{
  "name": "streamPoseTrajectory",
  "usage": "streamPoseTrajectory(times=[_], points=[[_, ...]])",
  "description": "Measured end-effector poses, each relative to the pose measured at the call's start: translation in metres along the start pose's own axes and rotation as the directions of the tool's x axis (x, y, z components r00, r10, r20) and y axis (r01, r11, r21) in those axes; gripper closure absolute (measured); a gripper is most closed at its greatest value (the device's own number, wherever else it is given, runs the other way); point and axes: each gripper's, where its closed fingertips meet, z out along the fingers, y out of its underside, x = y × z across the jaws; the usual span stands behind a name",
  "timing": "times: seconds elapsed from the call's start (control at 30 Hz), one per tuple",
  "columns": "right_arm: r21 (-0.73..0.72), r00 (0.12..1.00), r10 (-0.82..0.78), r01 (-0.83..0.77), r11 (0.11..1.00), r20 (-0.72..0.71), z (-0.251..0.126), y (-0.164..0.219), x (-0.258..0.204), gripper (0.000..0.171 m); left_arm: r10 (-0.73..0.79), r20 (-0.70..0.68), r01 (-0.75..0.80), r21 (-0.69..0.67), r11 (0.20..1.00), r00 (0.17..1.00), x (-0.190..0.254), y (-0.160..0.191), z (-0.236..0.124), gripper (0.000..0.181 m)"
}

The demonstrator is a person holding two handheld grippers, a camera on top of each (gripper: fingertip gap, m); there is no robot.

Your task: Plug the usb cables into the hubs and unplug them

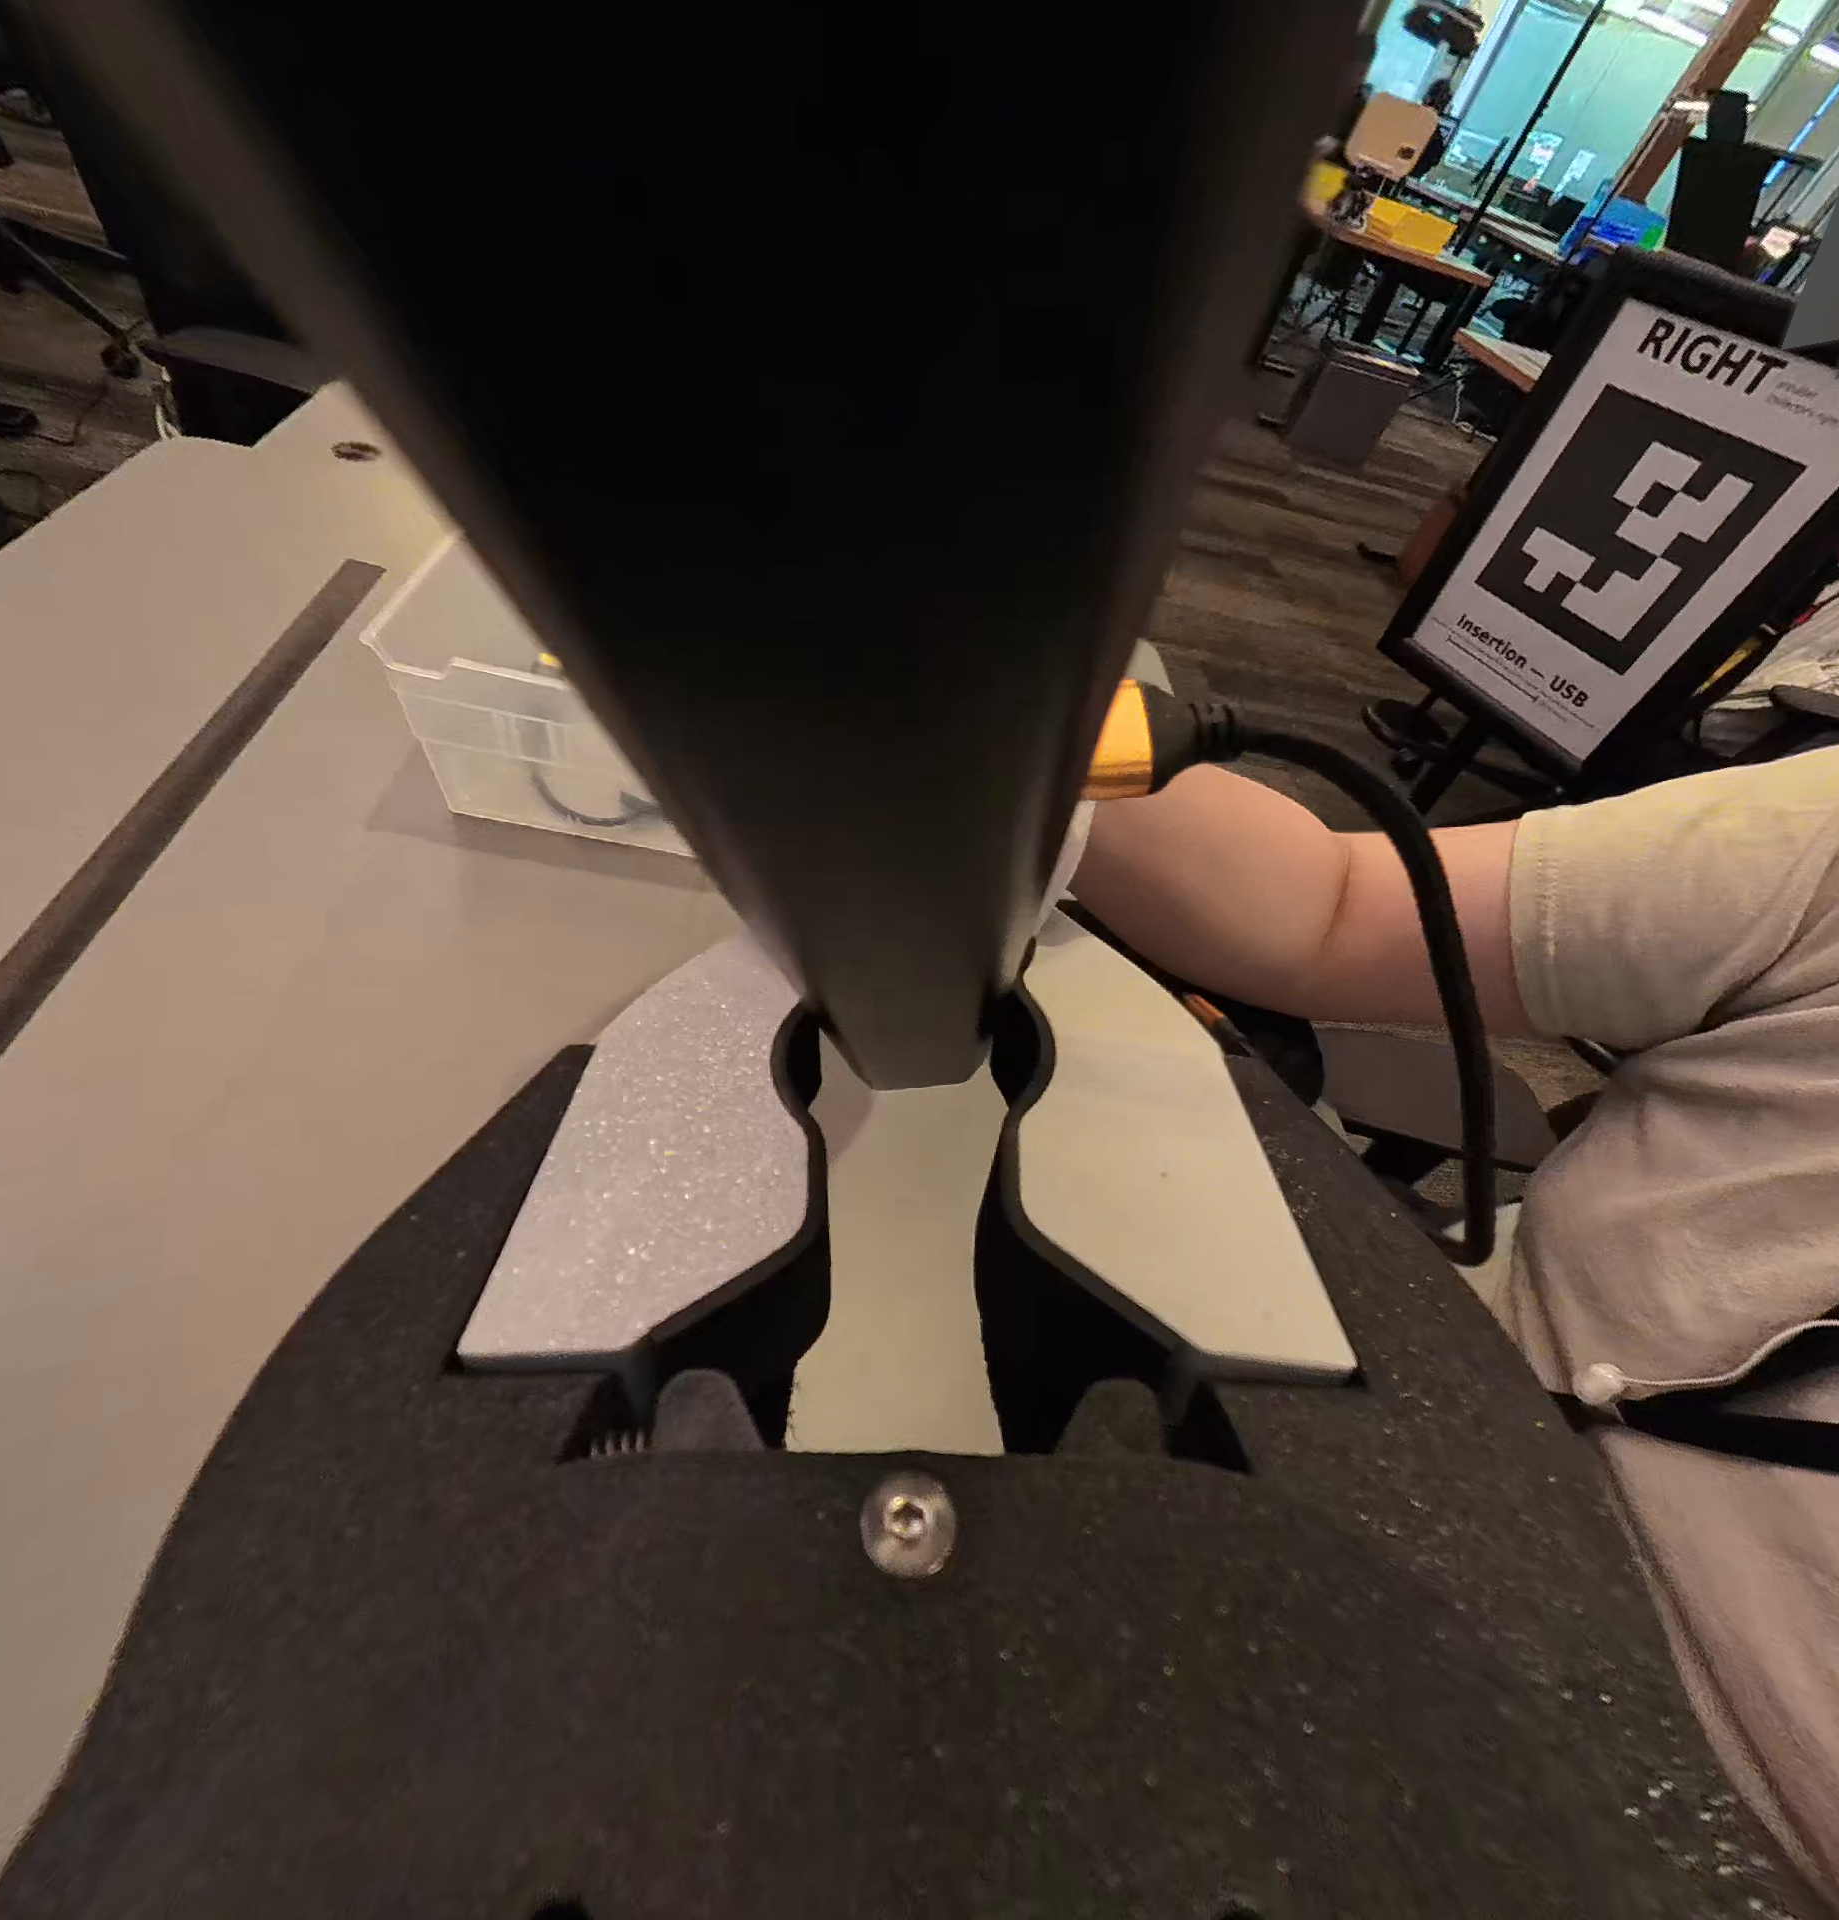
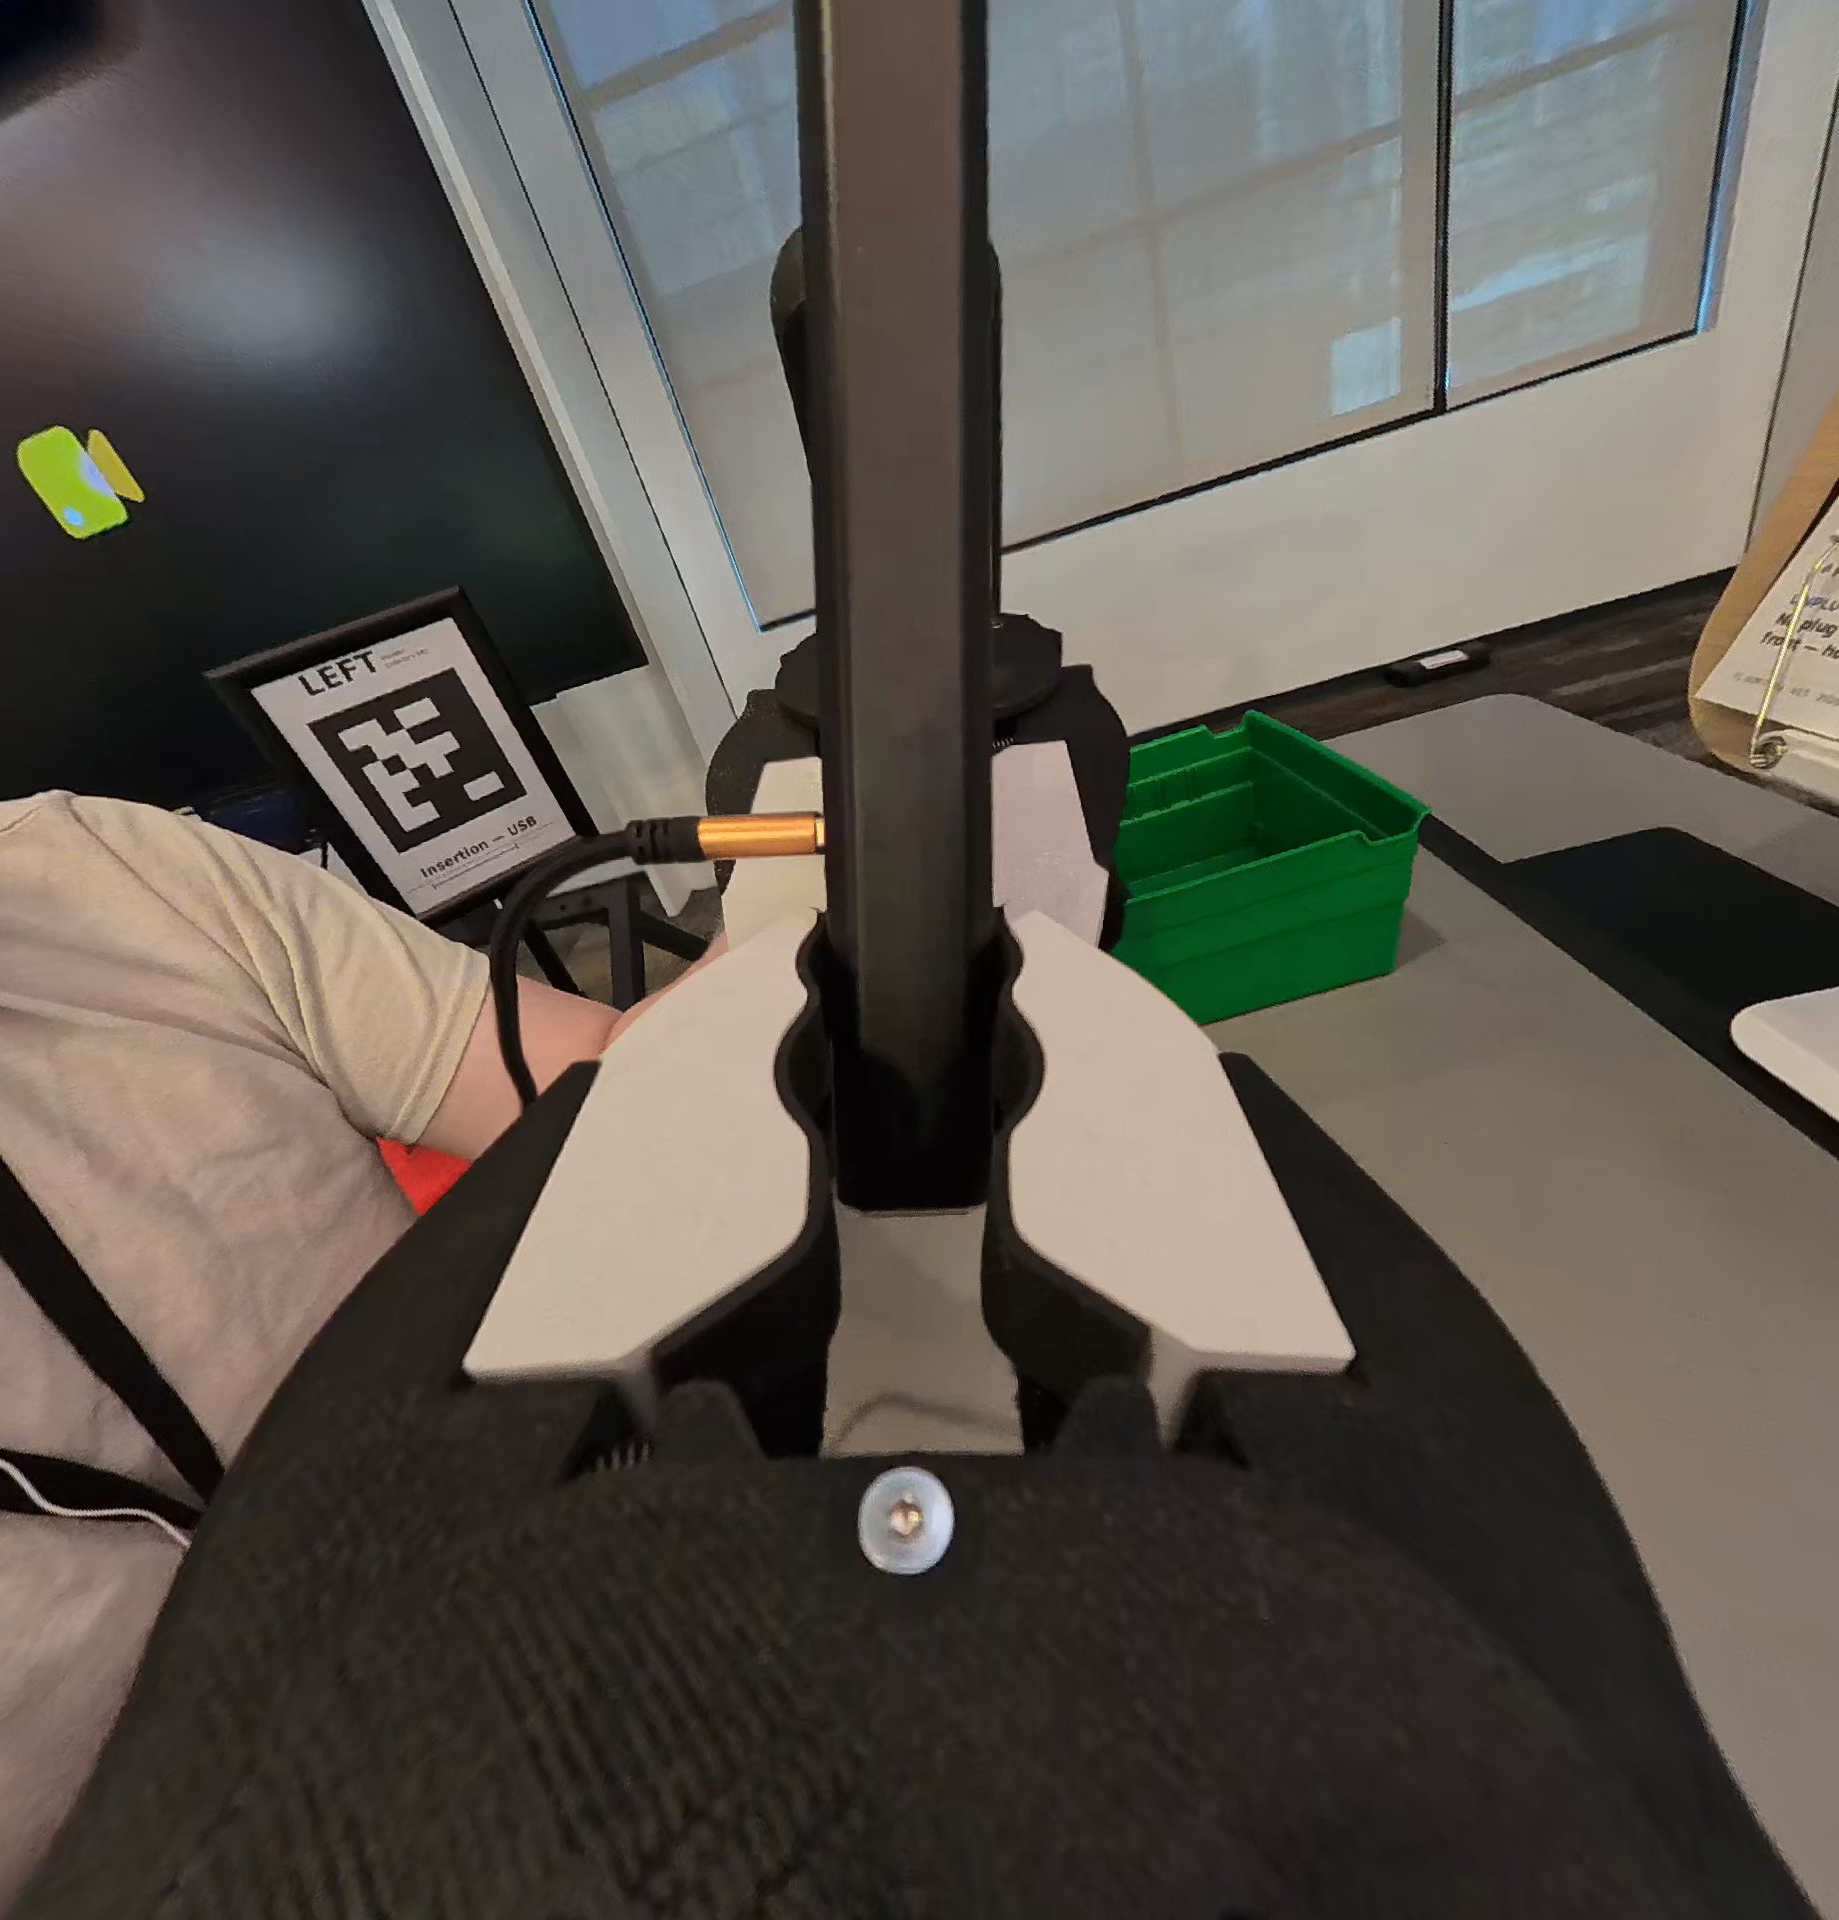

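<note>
**Between both grippers: one black hub, cable plugged in**

Between the pale, matte fingers of the left gripper point(image 1: 899, 1060) sits one end of a long, black, flat-sided hub point(image 1: 842, 520); its jaws are clenched on it. The right gripper point(image 2: 907, 1081) grasps the opposite end of the same hub. A cable point(image 2: 572, 883) with a smooth gold metal plug point(image 2: 759, 836) and black braided cord enters the hub's side. On the grey table point(image 2: 1517, 1195), a ribbed green bin point(image 2: 1268, 862) stands far right; a clear plastic bin point(image 1: 499, 717) stands far left.
</note>
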Motion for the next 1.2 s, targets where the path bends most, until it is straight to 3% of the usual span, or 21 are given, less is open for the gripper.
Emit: streamPoseTrajectory(times=[0.13, 0.3, 0.4, 0.47, 0.5, 0.57, 0.7, 0.8, 0.97, 1.2], points=[[-0.030, 0.999, -0.028, 0.029, 0.999, 0.028, -0.019, -0.001, -0.003, 0.138, -0.017, 0.004, 0.017, -0.099, 0.995, 1.000, 0.002, 0.015, -0.001, 0.152], [0.150, 0.997, -0.031, 0.042, 0.988, -0.075, -0.054, -0.041, -0.003, 0.123, -0.008, 0.046, 0.019, -0.246, 0.969, 0.999, -0.001, 0.040, 0.011, 0.152], [0.004, 0.980, -0.055, 0.057, 0.998, -0.191, -0.037, -0.023, 0.009, 0.100, 0.000, 0.031, 0.009, -0.297, 0.955, 1.000, 0.001, 0.050, 0.023, 0.152], [-0.087, 0.988, -0.052, 0.039, 0.995, -0.147, -0.023, -0.006, 0.004, 0.109, 0.010, 0.023, -0.001, -0.329, 0.944, 1.000, 0.003, 0.056, 0.029, 0.152], [-0.122, 0.993, -0.048, 0.034, 0.992, -0.112, -0.019, 0.000, 0.001, 0.138, 0.011, 0.015, -0.006, -0.336, 0.942, 1.000, 0.004, 0.058, 0.031, 0.152], [-0.114, 0.996, -0.005, -0.004, 0.993, -0.084, -0.019, -0.003, 0.000, 0.143, 0.017, -0.010, -0.019, -0.295, 0.955, 1.000, 0.006, 0.054, 0.033, 0.152], [0.068, 0.992, 0.067, -0.061, 0.996, -0.103, -0.033, -0.030, 0.004, 0.143, -0.031, -0.100, 0.030, -0.010, 0.999, 0.995, 0.008, 0.016, 0.028, 0.151], [0.139, 0.987, 0.062, -0.042, 0.989, -0.146, -0.042, -0.041, 0.009, 0.143, -0.045, -0.109, 0.058, 0.114, 0.992, 0.993, 0.002, 0.004, 0.026, 0.144], [0.170, 0.980, 0.048, -0.014, 0.985, -0.194, -0.041, -0.044, 0.014, 0.143, -0.056, -0.057, 0.068, 0.217, 0.974, 0.997, -0.007, -0.006, 0.027, 0.138], [0.189, 0.984, 0.016, 0.018, 0.982, -0.179, -0.035, -0.047, 0.009, 0.143, -0.052, -0.030, 0.058, 0.228, 0.972, 0.998, -0.009, -0.006, 0.026, 0.151]])
